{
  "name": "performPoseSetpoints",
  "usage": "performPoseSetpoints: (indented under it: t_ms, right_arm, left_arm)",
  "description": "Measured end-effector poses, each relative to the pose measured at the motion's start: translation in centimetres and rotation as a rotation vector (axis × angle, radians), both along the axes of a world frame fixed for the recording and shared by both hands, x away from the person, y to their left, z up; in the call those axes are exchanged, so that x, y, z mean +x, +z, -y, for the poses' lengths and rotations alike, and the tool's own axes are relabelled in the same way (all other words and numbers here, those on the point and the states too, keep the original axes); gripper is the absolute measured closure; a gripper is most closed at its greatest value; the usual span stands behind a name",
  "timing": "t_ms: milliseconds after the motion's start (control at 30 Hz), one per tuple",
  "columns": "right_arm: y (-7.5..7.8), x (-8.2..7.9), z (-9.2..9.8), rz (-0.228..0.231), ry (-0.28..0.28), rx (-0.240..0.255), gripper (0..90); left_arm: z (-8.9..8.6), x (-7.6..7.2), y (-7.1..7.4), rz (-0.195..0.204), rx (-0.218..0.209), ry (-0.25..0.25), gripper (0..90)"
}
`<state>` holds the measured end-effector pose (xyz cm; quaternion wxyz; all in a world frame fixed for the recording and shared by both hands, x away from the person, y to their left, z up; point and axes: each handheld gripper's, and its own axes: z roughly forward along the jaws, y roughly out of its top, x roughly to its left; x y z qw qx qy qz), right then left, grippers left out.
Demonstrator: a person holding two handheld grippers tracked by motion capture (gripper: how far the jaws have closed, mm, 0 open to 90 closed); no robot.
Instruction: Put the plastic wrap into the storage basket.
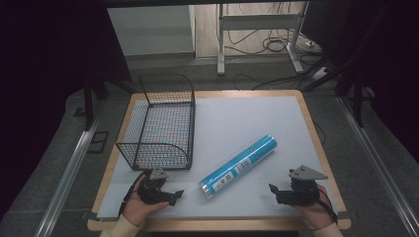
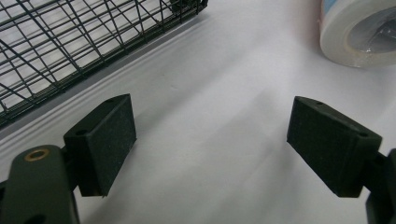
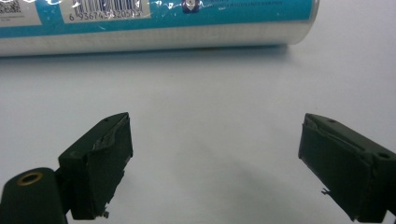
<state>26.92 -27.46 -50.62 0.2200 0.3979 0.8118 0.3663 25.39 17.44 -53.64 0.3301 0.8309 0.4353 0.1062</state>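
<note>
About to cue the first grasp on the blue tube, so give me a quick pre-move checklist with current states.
1. Left gripper jaws apart, nothing between: ok.
2. Right gripper jaws apart, nothing between: ok.
3. Blue-and-white cylindrical tube lying flat on the pale grey mat, untouched: ok.
4. Black wire-mesh basket upright, looks empty: ok.
5. Mat between tube and basket bare: ok.
6. Tube's cap sealed: cannot tell.

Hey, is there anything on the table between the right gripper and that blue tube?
Nothing. In the high view, bare grey mat lies between the right gripper and the blue tube; the right gripper view shows the same bare stretch.
</note>
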Motion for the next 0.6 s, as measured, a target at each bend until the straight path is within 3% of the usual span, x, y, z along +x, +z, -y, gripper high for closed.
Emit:
performPoseSetpoints:
  t_ms: [200, 600]
  right_arm:
    - [0.11, -0.29, -0.01, -0.005, 0.026, 0.046, 10.1]
    - [0.18, -0.79, 0.89, 0.01, -0.012, 0.017, 10.2]
  left_arm:
    - [0.32, 0.02, 0.07, 0.002, -0.005, 0.001, 15.7]
    - [0.83, 0.51, 0.38, 0.008, -0.016, -0.019, 15.8]
